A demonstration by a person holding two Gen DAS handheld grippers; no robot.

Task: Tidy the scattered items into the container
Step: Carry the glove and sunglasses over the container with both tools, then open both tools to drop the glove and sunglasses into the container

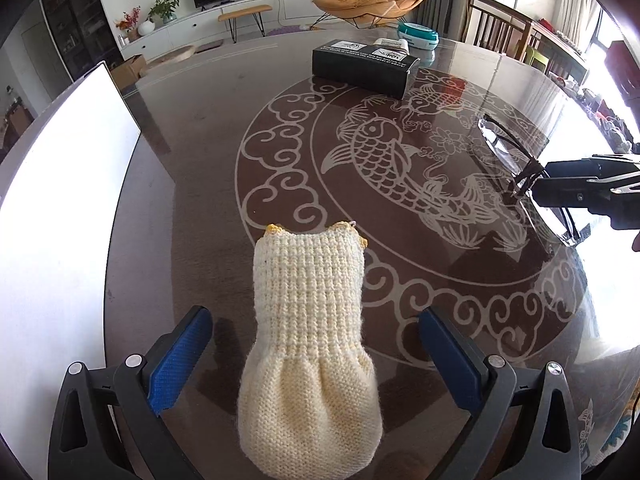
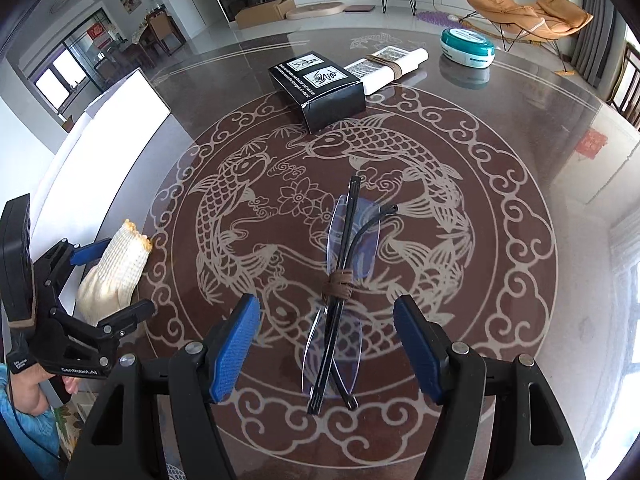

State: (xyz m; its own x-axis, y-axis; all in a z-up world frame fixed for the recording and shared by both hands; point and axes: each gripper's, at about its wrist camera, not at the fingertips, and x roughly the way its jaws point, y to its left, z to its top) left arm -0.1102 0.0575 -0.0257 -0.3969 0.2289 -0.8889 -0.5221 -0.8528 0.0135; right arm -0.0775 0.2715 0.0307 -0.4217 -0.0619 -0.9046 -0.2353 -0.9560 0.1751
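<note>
The knitted pouch point(image 1: 310, 344) lies flat on the surface point(image 1: 192, 184) between the spread fingers of my left tool point(image 1: 316, 360), touching neither blue pad, its yellow-trimmed mouth pointing away from me. The folded glasses point(image 2: 340, 280), bound with a brown tie at the middle, lie between the equally spread fingers of my right tool point(image 2: 326, 344), also untouched.

The risk I see is with the glasses: they are thin, rimless and lie on slick glass, so if I close off-centre they may skid or twist out, and squeezing on a lens could stress it. The pouch is soft and its mouth looks closed flat; gripping only the bottom would leave no opening to slide the glasses in.

Farther off stand a black box point(image 2: 320, 88), a rolled paper point(image 2: 390, 64) just behind it and a teal round tin point(image 2: 466, 46), all well apart from my work. Nothing lies between pouch and glasses.
</note>
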